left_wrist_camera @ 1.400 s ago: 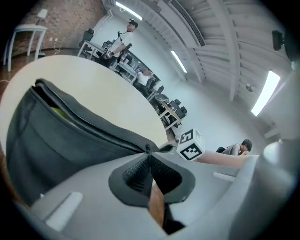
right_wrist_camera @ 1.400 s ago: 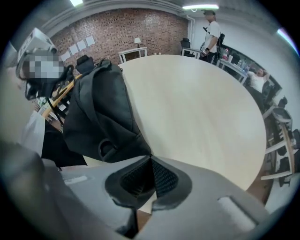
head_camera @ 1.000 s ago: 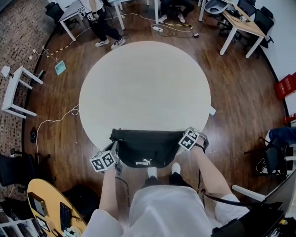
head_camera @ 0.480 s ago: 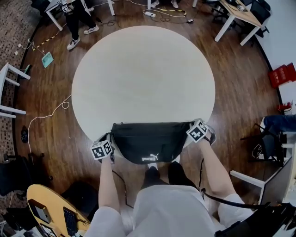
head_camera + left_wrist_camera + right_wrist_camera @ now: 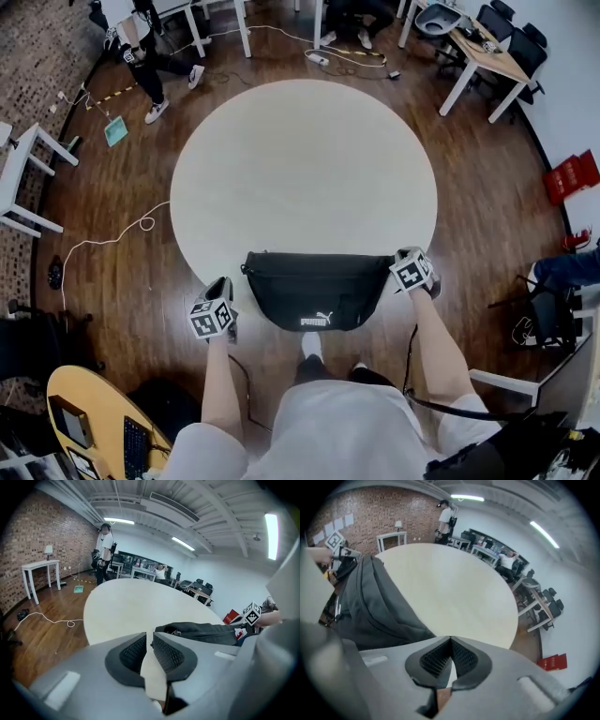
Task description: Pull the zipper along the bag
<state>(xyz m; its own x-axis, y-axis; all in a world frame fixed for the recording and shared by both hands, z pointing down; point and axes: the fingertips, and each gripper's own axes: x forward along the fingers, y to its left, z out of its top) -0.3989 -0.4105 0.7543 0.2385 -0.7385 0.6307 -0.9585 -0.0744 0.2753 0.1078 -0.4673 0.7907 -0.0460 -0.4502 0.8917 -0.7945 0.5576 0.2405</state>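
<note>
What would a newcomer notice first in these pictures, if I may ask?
A black waist bag lies at the near edge of the big round table. The left gripper hangs just off its left end, jaws opening on nothing; the right gripper sits shut beside its right end.

Bag on table's near edge, person beyond far left, desk far right, perhaps chairs behind it.
</note>
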